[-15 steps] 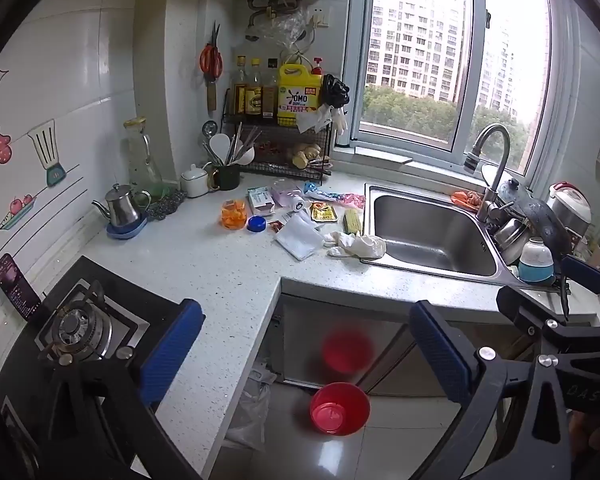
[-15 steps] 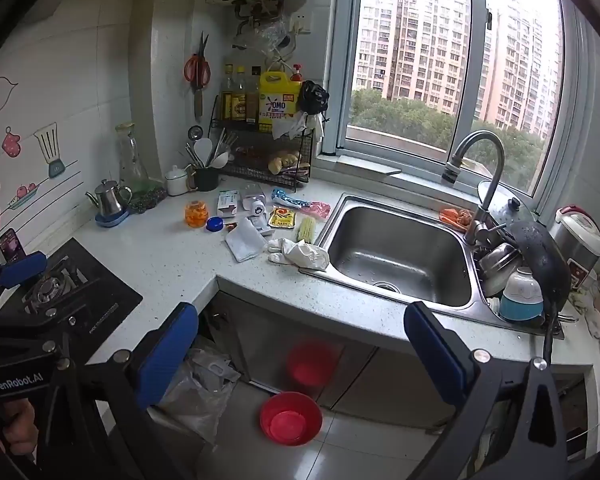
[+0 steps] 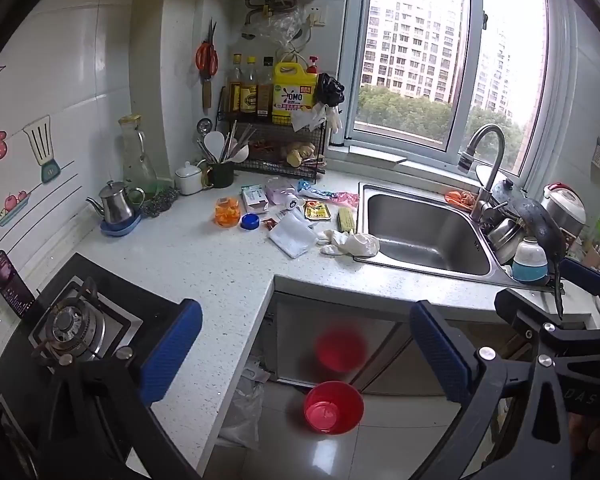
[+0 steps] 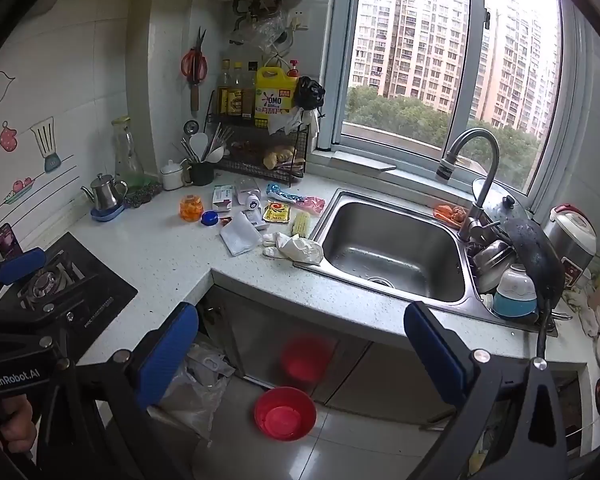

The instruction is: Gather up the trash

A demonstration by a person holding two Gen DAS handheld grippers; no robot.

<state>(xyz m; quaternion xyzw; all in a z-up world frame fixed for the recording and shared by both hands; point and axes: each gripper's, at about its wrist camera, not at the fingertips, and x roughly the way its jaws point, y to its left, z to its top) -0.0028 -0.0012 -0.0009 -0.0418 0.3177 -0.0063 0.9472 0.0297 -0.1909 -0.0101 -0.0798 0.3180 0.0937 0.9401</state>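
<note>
Counter (image 3: 204,264) litter: one glove (image 3: 350,242), one corncob (image 3: 346,219)

wrappers (image 3: 318,211), glove (image 3: 350,242), scattered on counter (image 3: 204,256)

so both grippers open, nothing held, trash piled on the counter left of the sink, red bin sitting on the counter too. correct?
One error: the red bin stands on the floor below the counter, as the right wrist view shows. The rest holds: left gripper and right gripper open and empty, trash left of the sink.
</note>
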